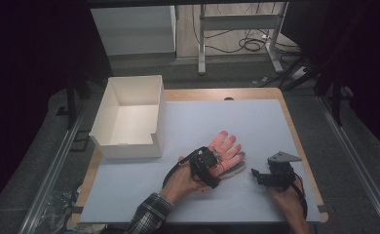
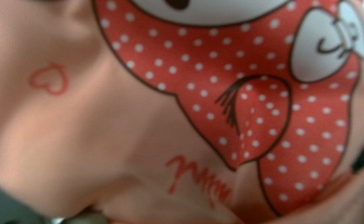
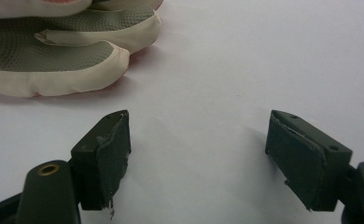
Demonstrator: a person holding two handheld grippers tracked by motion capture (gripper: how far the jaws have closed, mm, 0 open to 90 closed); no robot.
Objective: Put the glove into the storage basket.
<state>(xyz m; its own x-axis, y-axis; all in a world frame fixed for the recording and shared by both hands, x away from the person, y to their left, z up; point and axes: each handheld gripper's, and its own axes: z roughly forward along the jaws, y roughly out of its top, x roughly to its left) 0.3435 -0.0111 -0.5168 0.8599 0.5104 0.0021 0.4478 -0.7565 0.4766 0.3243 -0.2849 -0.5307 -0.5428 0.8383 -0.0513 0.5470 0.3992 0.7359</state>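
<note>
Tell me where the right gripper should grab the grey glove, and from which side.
Probably the cream cuff edge of the grey glove, approached level from the right gripper's own side. The glove lies flat under the pink glove, and its puffy rim is the part that faces the open jaws, with bare mat between.

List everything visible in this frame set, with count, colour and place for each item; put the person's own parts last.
pink glove: one, pink with a red white-dotted print, mid-table on top of the grey glove.
grey glove: one, cream with grey textured palm, under the pink glove.
box: one, white, open-topped, back left of the table.
mat: one, pale, covering the table top.
table: one, wooden edge showing around the mat.
left gripper: one, black, down over the pink glove; jaws hidden.
right gripper: one, black, jaws open over bare mat, right of the gloves.
</note>
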